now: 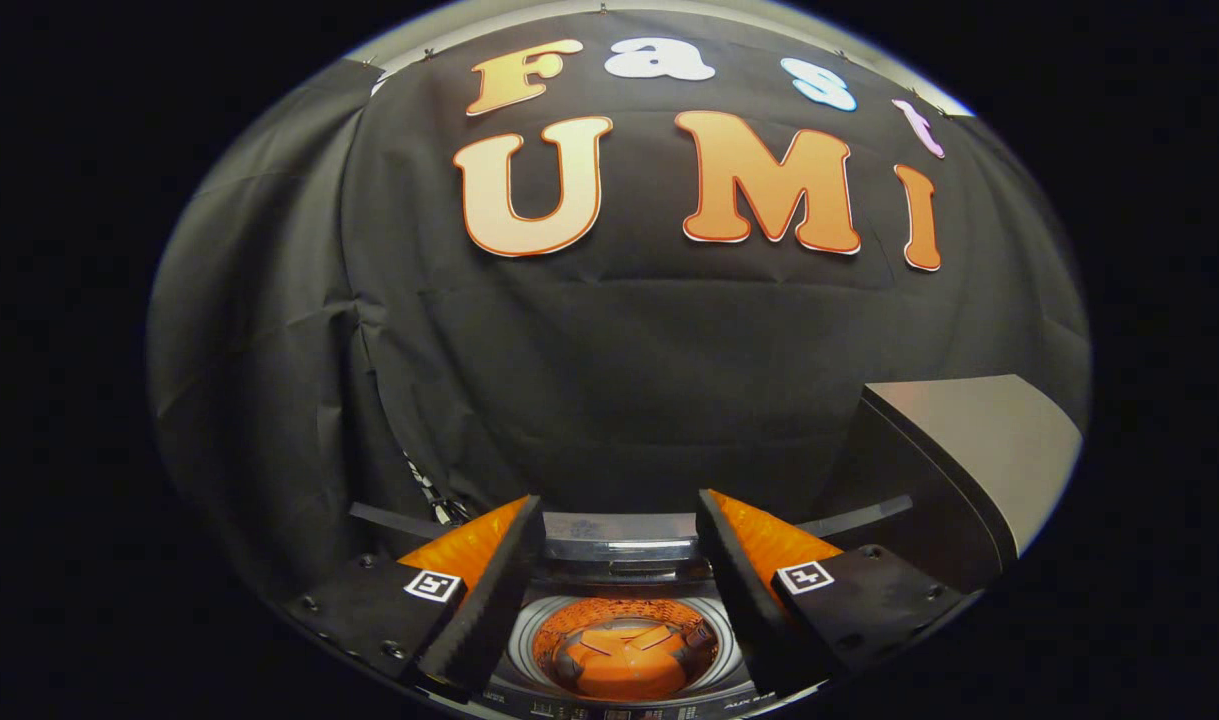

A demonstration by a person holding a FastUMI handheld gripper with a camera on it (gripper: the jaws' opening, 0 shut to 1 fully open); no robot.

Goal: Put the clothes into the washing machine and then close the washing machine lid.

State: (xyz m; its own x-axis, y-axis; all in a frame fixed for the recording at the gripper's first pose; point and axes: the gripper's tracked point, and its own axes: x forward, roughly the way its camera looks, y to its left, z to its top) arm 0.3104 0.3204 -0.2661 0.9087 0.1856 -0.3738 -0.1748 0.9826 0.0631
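Hovering above the washing machine [624, 610], gripper [619, 545] jaws apart, empty; drum [624, 650] open below, clothes not identifiable inside. Risk, judged: lid [619, 545] upright behind, could slam if pushed carelessly.

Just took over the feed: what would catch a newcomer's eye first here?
The open washing machine sits between and just beyond the fingers, its orange-lit drum showing no clothes. The gripper is open, holding nothing. A grey slanted panel, possibly the lid, rises beside the right finger.

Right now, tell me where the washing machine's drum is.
In the gripper view, the drum sits below and between the open fingers, lid up behind it.
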